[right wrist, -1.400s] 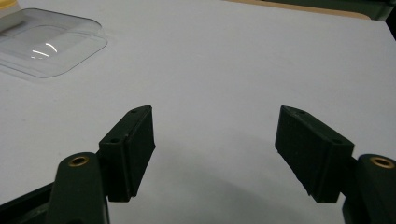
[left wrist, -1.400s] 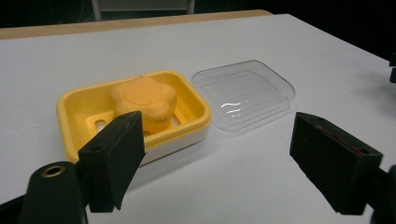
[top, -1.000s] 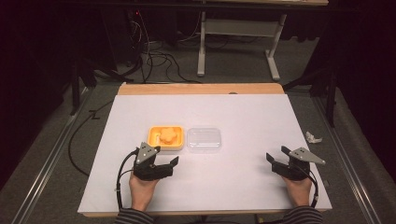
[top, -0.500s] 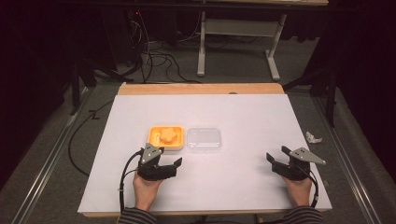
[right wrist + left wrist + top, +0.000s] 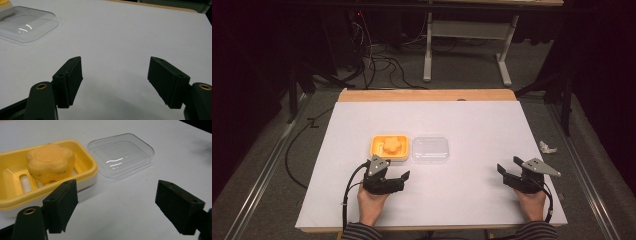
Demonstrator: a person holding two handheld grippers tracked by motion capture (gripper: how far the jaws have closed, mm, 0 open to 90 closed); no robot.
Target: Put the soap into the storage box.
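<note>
since both tools stand with their jaws apart and nothing between them, the step in hand is judged to be the approach to the soap dish and its clear lid, which lie touching side by side near the middle of the white table, the dish to the left. an orange, flower-shaped bar of soap is seated in the yellow dish, and the lid lies flat on the table just beside it. the left gripper is held just short of the dish, on the near side, and in the left gripper view one jaw is seen in front of the dish's near wall while the other stands over bare table. the right gripper is held well apart from both things, near the right edge. if the lid is to be fitted, it is best taken by one raised rim, since the thin clear plastic is judged likely to flex or slip when pinched flat. the jaws should be lowered square to the rim and closed gently. the dish may be steadied with the other tool, because it is light and could slide on the smooth sheet. the lid should be carried level over the soap and set down evenly.
</note>
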